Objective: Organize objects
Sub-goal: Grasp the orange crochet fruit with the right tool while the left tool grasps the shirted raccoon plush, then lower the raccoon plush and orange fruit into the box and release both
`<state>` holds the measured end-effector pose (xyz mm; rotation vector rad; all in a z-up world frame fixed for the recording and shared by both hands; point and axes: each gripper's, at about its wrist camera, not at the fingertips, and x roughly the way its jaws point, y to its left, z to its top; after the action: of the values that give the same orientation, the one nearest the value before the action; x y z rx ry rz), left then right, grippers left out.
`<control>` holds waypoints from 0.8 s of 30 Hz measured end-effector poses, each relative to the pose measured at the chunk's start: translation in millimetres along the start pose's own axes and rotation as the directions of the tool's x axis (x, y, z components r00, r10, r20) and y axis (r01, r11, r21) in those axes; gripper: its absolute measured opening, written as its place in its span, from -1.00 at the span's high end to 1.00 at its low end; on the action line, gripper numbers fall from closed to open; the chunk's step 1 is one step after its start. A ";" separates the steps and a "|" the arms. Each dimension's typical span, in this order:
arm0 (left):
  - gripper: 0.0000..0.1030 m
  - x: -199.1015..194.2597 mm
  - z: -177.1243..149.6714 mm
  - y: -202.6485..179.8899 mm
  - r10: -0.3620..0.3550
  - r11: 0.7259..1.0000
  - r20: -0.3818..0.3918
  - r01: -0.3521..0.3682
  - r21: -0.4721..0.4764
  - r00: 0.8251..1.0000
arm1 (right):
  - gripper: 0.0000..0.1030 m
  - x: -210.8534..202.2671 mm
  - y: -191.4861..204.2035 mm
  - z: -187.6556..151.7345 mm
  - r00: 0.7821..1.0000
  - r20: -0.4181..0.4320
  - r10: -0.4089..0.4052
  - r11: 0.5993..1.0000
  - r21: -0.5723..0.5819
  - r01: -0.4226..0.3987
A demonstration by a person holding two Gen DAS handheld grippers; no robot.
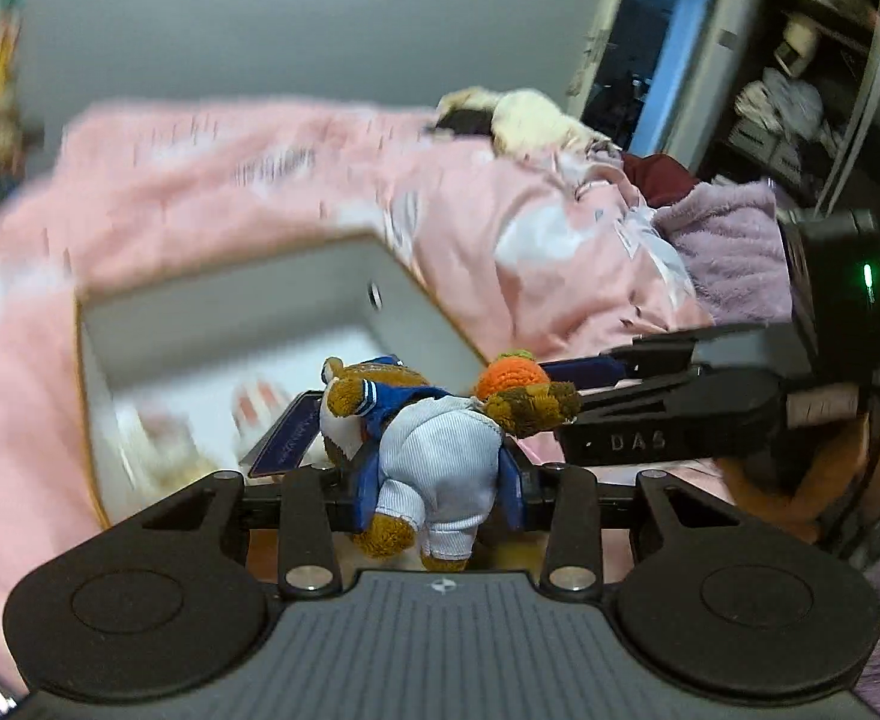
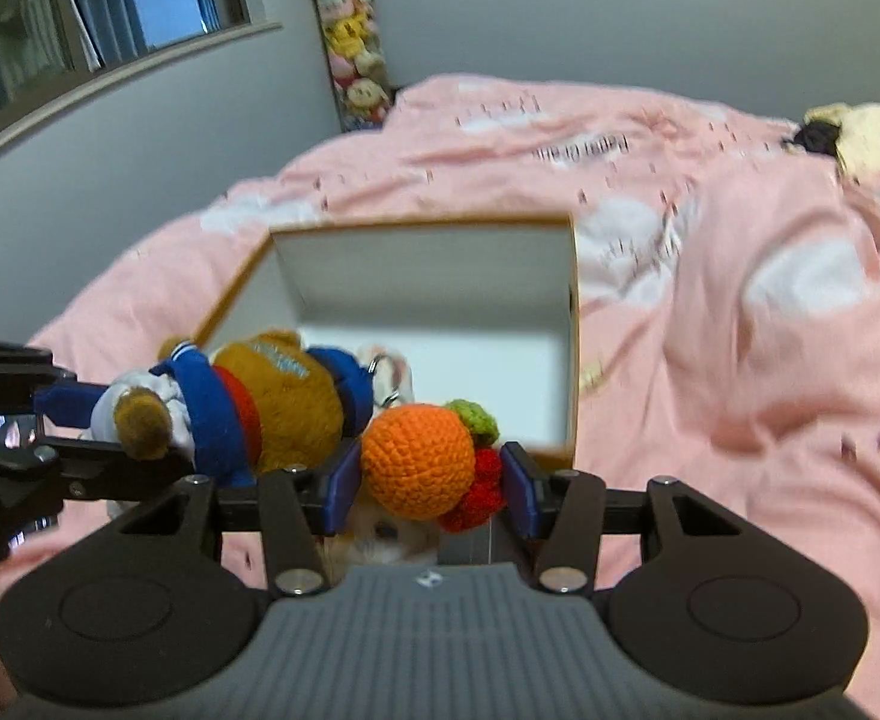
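My left gripper (image 1: 437,489) is shut on a brown plush bear (image 1: 422,450) in a blue jacket and white shorts, held just over the near rim of an open white box (image 1: 230,294) on the pink bed. The bear also shows in the right wrist view (image 2: 260,402), with the left gripper (image 2: 80,420) coming in from the left. My right gripper (image 2: 431,480) is shut on an orange crocheted fruit toy (image 2: 419,459) with a green leaf and red parts, above the box's (image 2: 428,270) near edge. The right gripper (image 1: 566,387) reaches in from the right in the left wrist view, holding the orange toy (image 1: 509,381).
The box holds a few small blurred items (image 1: 254,414). A pink duvet (image 2: 710,300) covers the bed. A cream and black plush (image 2: 860,138) lies at the far right. A tube of plush toys (image 2: 353,42) stands by the wall. A purple blanket (image 1: 728,240) lies at the right.
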<state>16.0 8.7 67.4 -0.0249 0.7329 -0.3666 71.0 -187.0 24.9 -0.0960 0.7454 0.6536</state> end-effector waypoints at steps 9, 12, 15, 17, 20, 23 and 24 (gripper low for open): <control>0.13 50.5 32.7 -7.8 0.157 0.955 0.060 -0.167 0.244 0.986 | -0.02 24.0 -14.3 41.5 0.999 0.027 -0.023 1.000 0.006 0.023; 0.13 80.4 35.2 -6.8 0.161 0.954 0.029 -0.163 0.250 0.987 | -0.02 36.7 -24.0 46.2 1.000 0.011 -0.020 0.999 0.043 0.019; 0.13 108.3 34.5 -5.4 0.153 0.963 -0.024 -0.143 0.230 0.988 | -0.02 50.0 -34.2 48.4 1.000 -0.007 -0.027 0.997 0.076 0.027; 0.13 121.8 31.6 -3.3 0.148 0.969 -0.052 -0.134 0.208 0.988 | -0.02 59.3 -41.1 49.3 0.999 -0.022 -0.026 0.994 0.102 0.028; 0.13 141.4 29.4 3.0 0.147 0.980 -0.101 -0.132 0.148 0.984 | -0.02 72.2 -49.6 50.5 0.999 -0.037 -0.034 0.992 0.120 0.039; 0.13 156.9 25.6 12.2 0.146 0.986 -0.142 -0.132 0.098 0.979 | -0.02 81.9 -58.2 51.1 0.998 -0.048 -0.026 0.989 0.141 0.033; 0.13 161.7 23.2 13.6 0.152 0.986 -0.156 -0.138 0.095 0.976 | -0.02 83.6 -60.5 50.8 0.999 -0.049 -0.024 0.989 0.147 0.031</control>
<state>146.0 -35.3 -22.4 0.1383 0.8747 -0.2606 182.5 -176.6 -1.1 0.0141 0.8343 0.5700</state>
